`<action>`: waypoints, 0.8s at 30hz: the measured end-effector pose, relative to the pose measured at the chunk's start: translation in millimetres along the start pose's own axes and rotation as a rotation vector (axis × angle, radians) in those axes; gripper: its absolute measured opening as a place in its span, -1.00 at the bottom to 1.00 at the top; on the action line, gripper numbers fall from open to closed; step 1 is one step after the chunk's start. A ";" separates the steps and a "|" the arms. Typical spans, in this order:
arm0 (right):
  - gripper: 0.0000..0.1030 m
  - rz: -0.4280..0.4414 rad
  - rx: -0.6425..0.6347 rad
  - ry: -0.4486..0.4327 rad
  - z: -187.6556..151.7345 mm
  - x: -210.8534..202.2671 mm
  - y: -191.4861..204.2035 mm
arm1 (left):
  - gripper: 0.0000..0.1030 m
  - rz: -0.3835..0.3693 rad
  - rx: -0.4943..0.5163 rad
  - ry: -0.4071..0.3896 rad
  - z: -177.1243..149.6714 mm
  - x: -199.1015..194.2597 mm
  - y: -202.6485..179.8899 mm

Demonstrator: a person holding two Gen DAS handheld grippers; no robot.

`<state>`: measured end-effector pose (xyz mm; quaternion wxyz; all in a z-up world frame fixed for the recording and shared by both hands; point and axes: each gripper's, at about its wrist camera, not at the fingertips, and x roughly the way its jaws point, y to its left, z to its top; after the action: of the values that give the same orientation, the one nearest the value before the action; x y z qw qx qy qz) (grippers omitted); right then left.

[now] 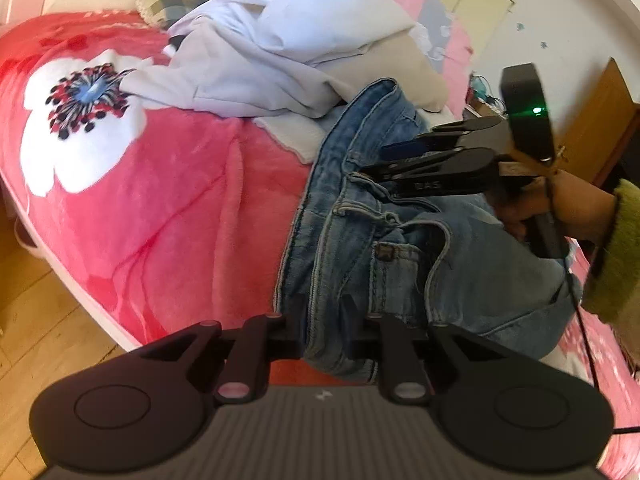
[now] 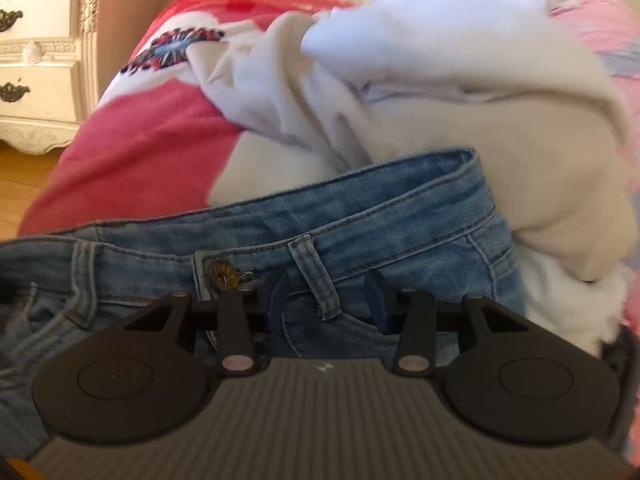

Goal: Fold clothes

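Sweatshirts (image 1: 280, 52) heaped behind jeans (image 1: 380, 248), nightstand (image 2: 44, 56) beyond

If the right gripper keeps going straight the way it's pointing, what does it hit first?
Most likely the jeans: the right gripper has its open jaws on either side of a belt loop at the waistband, beside the brass button. Depth is unclear; it may already touch.
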<state>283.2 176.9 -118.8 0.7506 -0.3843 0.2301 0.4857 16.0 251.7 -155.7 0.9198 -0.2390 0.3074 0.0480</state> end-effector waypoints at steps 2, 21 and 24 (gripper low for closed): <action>-0.68 0.031 0.021 -0.007 -4.6 3.1 -1.2 | -0.68 -0.014 0.004 -0.008 -1.0 -0.8 1.6; -0.55 -0.082 -0.089 -0.115 -2.7 -28.2 11.2 | -0.66 -0.084 -0.054 -0.031 0.0 -3.6 14.5; -0.52 -0.099 -0.152 -0.059 -23.1 -16.5 23.9 | -0.63 -0.085 -0.056 -0.041 0.7 -1.2 14.3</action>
<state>255.3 155.0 -129.2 0.7488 -0.4369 0.1511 0.4749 12.0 264.7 -160.4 0.9201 -0.2764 0.2766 0.0223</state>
